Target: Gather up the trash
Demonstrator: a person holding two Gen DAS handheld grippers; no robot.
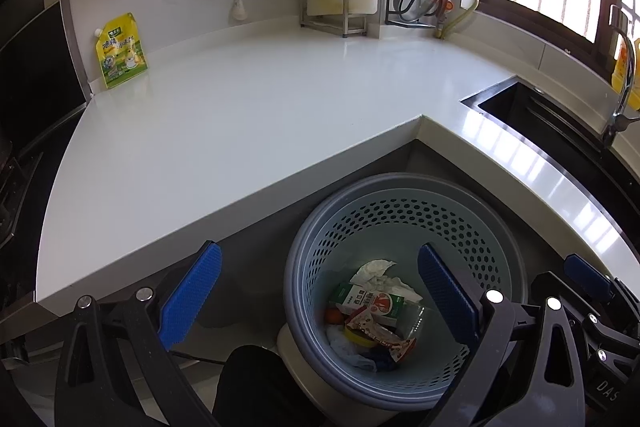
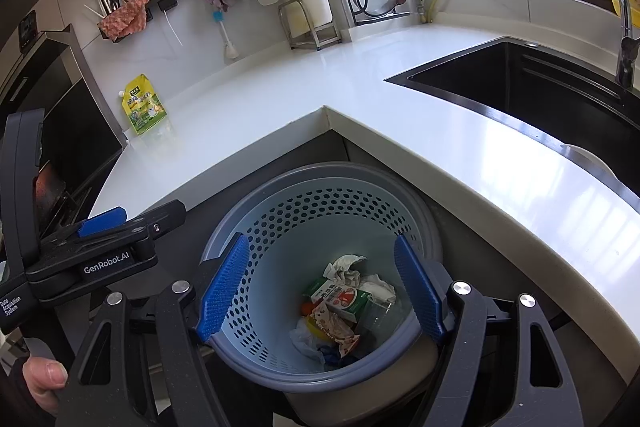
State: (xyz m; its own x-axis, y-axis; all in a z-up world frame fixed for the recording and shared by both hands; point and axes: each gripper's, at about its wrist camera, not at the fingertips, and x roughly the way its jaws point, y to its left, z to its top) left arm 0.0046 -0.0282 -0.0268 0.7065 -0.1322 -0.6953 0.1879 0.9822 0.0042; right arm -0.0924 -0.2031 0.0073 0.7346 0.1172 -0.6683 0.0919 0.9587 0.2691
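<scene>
A round blue-grey perforated bin (image 1: 404, 211) stands on the floor in the inner corner of an L-shaped white countertop (image 1: 248, 107), below its edge. Its wall is pierced with rows of small holes under a thick plain rim. Inside lies the trash: a crumpled white tissue (image 2: 344, 265), a green, white and red carton (image 2: 340, 299), a torn printed snack wrapper (image 2: 336, 331), a clear plastic cup (image 2: 378, 315), a white bag (image 2: 306, 341) and something small and orange (image 1: 333, 315). The left gripper (image 1: 320, 295) hangs above the bin with its blue pads spread wide, nothing between them. The right gripper (image 2: 322, 293) hovers over the bin mouth, jaws likewise apart and empty. A yellow-green pouch (image 1: 120, 53) leans against the far wall on the counter, well apart from the bin
</scene>
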